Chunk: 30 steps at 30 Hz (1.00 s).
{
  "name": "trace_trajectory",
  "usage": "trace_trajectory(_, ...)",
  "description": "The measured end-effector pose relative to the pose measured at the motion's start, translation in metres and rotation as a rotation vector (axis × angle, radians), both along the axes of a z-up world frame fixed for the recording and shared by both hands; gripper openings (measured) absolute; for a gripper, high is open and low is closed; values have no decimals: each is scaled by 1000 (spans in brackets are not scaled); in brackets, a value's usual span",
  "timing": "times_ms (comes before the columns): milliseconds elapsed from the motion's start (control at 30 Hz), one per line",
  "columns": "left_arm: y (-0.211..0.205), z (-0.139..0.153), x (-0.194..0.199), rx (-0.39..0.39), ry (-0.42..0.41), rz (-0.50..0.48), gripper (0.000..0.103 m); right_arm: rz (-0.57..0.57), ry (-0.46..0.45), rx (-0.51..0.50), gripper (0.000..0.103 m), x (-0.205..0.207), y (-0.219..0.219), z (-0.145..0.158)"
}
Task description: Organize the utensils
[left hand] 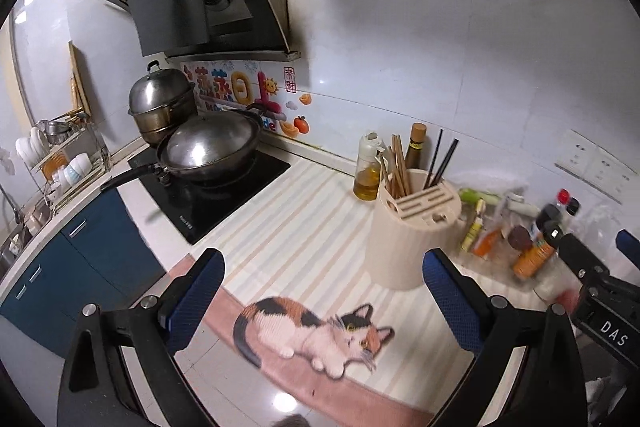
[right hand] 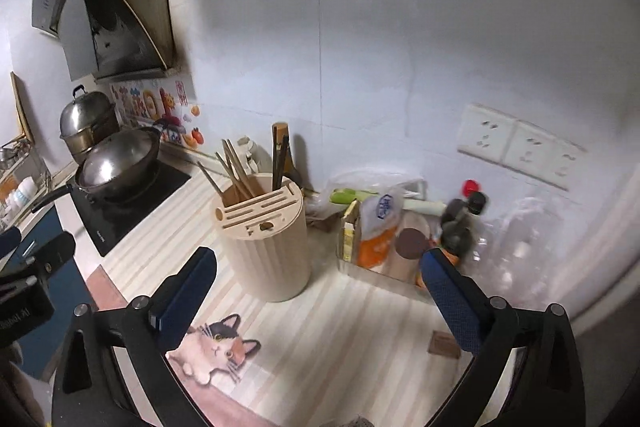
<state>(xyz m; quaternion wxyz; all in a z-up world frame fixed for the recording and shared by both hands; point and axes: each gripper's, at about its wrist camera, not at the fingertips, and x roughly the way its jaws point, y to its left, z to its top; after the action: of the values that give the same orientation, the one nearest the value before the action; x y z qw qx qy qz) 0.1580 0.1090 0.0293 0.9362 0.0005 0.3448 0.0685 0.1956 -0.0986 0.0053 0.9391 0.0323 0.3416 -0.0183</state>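
Note:
A cream ribbed utensil holder (left hand: 408,239) (right hand: 264,239) stands on the striped cat mat (left hand: 304,223) (right hand: 340,319). Wooden chopsticks (left hand: 396,167) (right hand: 236,167) and dark chopsticks (left hand: 442,159) (right hand: 280,159) stick up out of it. My left gripper (left hand: 324,267) is open and empty, held above the mat in front of the holder. My right gripper (right hand: 320,267) is open and empty, just in front of the holder and to its right. The right gripper's body shows at the right edge of the left wrist view (left hand: 600,279).
A wok (left hand: 212,151) and a steamer pot (left hand: 164,107) sit on the black cooktop (left hand: 224,195) to the left. An oil bottle (left hand: 368,171) stands behind the holder. Bottles and bags (right hand: 392,227) crowd the right corner. A dish rack (left hand: 60,155) stands far left.

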Motion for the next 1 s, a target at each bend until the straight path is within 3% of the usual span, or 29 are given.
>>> trace_trajectory(267,10,29,-72,10,-38,-28,101,-55,-57,-9,103,-94,8,47)
trace_trajectory(500,7,45,-110,4,-41,-56,101,-62,-57,0,103,-143,10,72)
trace_trajectory(1000,-5,46,-118,-12,5,-35,101,-17,-5,-13,103,-143,2,77)
